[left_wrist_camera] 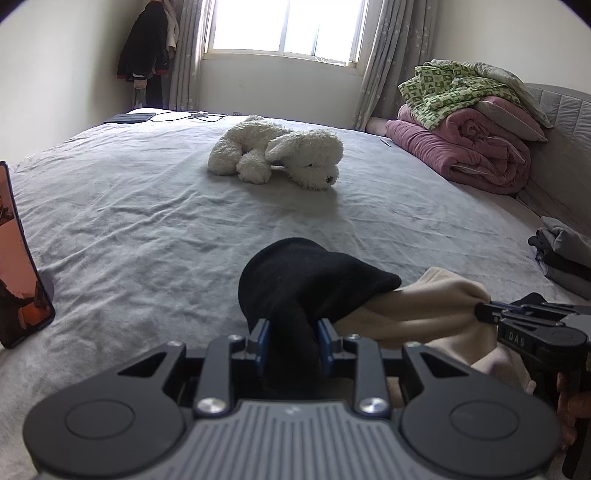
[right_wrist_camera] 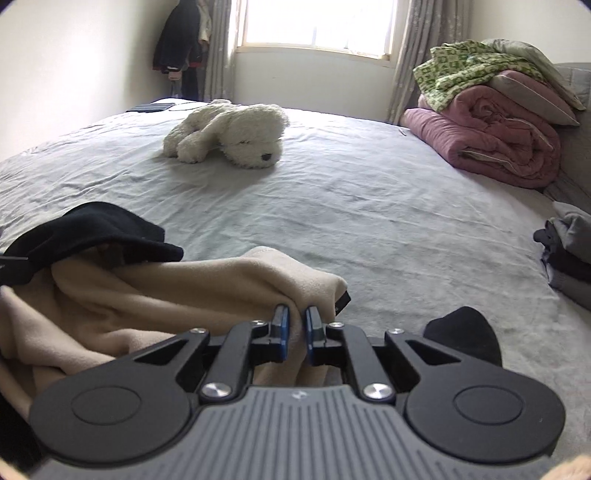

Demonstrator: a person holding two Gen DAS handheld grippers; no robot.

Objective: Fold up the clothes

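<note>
Left gripper (left_wrist_camera: 291, 341): clamped on the black part of the garment (left_wrist_camera: 295, 280); the blue pads press into the cloth from both sides, and a dark bulge of fabric rises just ahead of the fingertips.
Right gripper (right_wrist_camera: 296, 330): pinched tight on a fold of the beige part of the garment (right_wrist_camera: 184, 291), the cloth squeezed in the narrow gap between the pads; from the left wrist view it enters at the right edge, its tips buried in the same beige fold.
Garment: one black-and-beige piece, lifted off the bed and stretched between the two grippers, black end at the left tool, beige end at the right; the rest sags below and toward the person.
Black scrap (right_wrist_camera: 463, 338): just right of the right gripper's linkage, probably another part of the same garment, though its join is hidden.
Bed sheet (left_wrist_camera: 147, 206): grey, wrinkled, spreading ahead of both tools.
Plush dog (left_wrist_camera: 277, 153): white, lying on its side well ahead, mid-bed.
Folded clothes (left_wrist_camera: 565, 258): grey stack off to the right, near the headboard.
Quilts (left_wrist_camera: 476, 125): pink roll with a green patterned one on top, far right ahead.
Phone (left_wrist_camera: 16, 266): upright on a stand, far left of the left gripper.
Window (left_wrist_camera: 284, 26): bright, straight ahead beyond the bed.
</note>
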